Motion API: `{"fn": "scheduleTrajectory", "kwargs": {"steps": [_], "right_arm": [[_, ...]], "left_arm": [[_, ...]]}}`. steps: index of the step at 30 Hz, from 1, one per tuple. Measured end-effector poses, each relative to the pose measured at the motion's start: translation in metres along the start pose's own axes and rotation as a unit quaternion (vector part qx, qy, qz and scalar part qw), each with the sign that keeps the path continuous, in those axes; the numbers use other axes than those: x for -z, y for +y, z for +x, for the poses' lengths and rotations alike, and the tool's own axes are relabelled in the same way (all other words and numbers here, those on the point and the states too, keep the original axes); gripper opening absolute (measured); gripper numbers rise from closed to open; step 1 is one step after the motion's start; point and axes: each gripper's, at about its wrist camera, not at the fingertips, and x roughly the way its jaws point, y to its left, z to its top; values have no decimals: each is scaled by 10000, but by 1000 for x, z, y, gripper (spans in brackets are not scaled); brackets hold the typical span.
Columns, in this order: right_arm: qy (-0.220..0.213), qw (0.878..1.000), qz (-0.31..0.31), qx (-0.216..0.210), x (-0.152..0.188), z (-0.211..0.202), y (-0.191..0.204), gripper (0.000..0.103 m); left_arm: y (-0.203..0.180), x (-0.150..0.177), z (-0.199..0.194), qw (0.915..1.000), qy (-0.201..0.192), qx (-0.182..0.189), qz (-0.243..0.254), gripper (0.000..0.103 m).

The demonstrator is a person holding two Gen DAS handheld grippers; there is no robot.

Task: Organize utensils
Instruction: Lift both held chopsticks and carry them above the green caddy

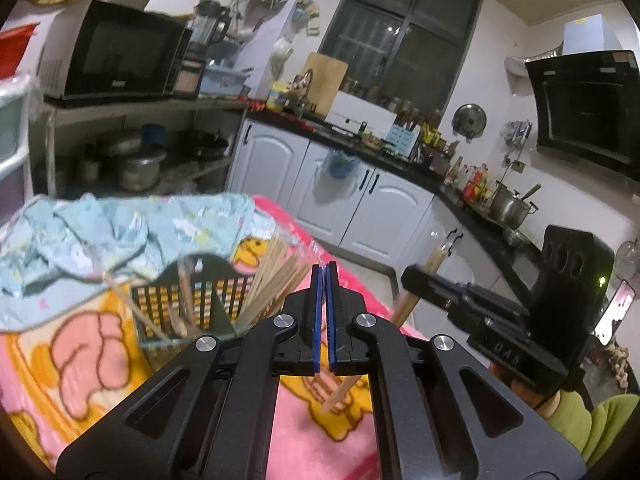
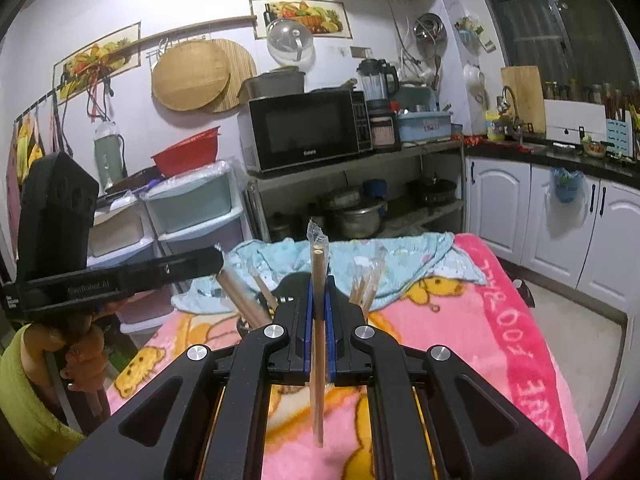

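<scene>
My left gripper (image 1: 324, 270) is shut on a thin wooden chopstick (image 1: 340, 394) whose end sticks out below the jaws. It hovers just right of a black slotted holder (image 1: 188, 300) with several wooden chopsticks (image 1: 276, 276) standing in it. My right gripper (image 2: 319, 280) is shut on a wrapped pair of wooden chopsticks (image 2: 318, 360), held upright with its plastic sleeve tip above the jaws. The right gripper also shows in the left wrist view (image 1: 416, 276), holding its chopsticks to the right of the table. More chopsticks (image 2: 368, 284) stand in the holder behind it.
The table is covered by a pink cartoon blanket (image 2: 500, 320) with a crumpled light-blue cloth (image 1: 100, 232) at its far end. Behind stand a microwave (image 2: 308, 128) on a metal shelf, plastic drawers (image 2: 192, 208) and white kitchen cabinets (image 1: 360, 196).
</scene>
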Motion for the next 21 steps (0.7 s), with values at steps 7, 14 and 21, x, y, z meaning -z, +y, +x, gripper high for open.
{"fn": "scheduleTrajectory", "kwargs": {"steps": [7,14,21], "right_arm": [[-241,9996,-121,-38,-22,0,9,6],[-548,9981,-262,-67,-49,1,17,6],[-775,9962,-391,-48,-78,13,19,5]], "left_arm": [[-8,-27,-9,9994,-306,-10,179,0],[-7,-52,-20,9978,-568,-119,306,0],[2,-70,-28,9964,-731,-279,338,0]]}}
